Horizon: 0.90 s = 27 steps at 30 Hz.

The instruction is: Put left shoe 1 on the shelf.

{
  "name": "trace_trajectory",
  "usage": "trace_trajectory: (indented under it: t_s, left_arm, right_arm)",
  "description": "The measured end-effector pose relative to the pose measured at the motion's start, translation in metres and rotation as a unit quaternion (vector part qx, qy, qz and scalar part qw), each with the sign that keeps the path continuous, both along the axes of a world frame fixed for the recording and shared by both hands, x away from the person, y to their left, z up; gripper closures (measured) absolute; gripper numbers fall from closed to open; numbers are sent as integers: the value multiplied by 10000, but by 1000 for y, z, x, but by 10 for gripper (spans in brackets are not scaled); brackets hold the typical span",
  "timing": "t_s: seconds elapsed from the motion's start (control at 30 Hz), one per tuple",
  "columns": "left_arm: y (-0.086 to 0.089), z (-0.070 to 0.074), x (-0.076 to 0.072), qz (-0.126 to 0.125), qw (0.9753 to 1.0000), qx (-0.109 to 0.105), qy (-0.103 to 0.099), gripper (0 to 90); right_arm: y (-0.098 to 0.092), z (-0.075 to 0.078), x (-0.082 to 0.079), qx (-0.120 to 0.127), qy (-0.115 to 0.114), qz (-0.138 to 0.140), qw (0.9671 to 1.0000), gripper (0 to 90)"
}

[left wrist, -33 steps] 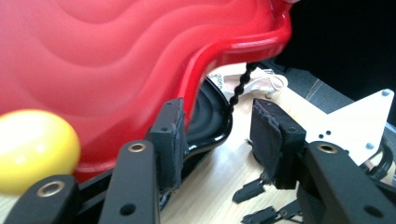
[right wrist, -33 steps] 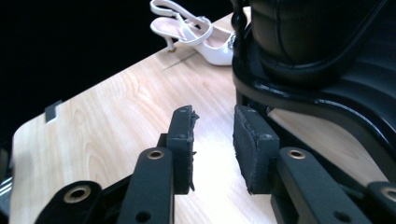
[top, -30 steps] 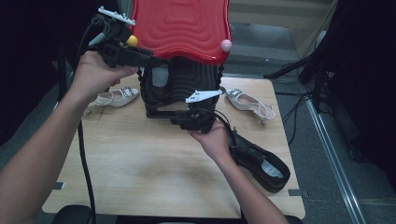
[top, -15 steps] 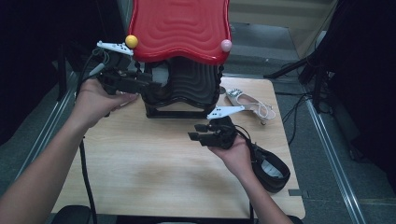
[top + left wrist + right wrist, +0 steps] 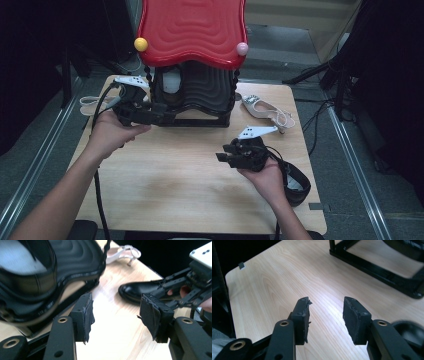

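Note:
A shoe rack with a red wavy top (image 5: 192, 27) and a black ribbed lower shelf (image 5: 205, 90) stands at the back of the wooden table (image 5: 175, 185). On the lower shelf lies a black shoe with a pale inside (image 5: 171, 82) (image 5: 25, 262). My left gripper (image 5: 167, 115) (image 5: 117, 315) is open and empty, low at the rack's front left corner. A second black shoe (image 5: 296, 182) (image 5: 140, 288) lies on the table at the right. Next to it my right gripper (image 5: 223, 157) (image 5: 325, 315) hovers over bare wood, open and empty, and also appears in the left gripper view as the right gripper (image 5: 190, 282).
A silver heeled sandal (image 5: 267, 111) (image 5: 120, 255) lies right of the rack, another sandal (image 5: 92, 102) at the table's back left. The rack's black base frame (image 5: 372, 267) crosses the top of the right gripper view. Yellow (image 5: 141, 44) and pink (image 5: 242, 48) balls cap the rack's posts.
My left gripper has dropped from beside the red top down to the rack's base. My right gripper has pulled back from the rack toward the table's right front.

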<state>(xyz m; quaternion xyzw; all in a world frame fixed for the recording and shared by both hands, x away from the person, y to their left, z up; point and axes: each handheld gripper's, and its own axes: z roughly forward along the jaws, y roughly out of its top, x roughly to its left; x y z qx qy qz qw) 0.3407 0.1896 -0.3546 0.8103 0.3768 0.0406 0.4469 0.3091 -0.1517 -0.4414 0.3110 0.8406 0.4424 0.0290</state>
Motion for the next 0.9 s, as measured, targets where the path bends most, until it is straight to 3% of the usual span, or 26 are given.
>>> trace_trajectory:
  t_s: [0.23,0.5,0.7,0.77,0.83,0.9]
  left_arm:
    - [-2,-27,-7,22,9998,135,127,448]
    - [-4,-54,-17,-80,9990,17,430,448]
    - [-4,-71,-25,-46,9986,-78,521,448]
    - [-8,-75,-27,-87,9985,-26,532,448]
    - [-14,-79,-29,-185,9983,171,524,448]
    - [-19,-82,-30,-275,9980,136,554,449]
  right_arm:
    - [-15,-9,-5,-23,57,-138,9999,576]
    - [-32,-16,-9,-71,122,-246,9996,577]
    - [-47,-22,-12,-202,186,-358,9990,577]
    - [-54,-24,-15,-246,222,-438,9985,577]
    - [-61,-25,-17,-291,218,-518,9980,577]
    - [-68,-25,-21,-293,242,-585,9976,577]
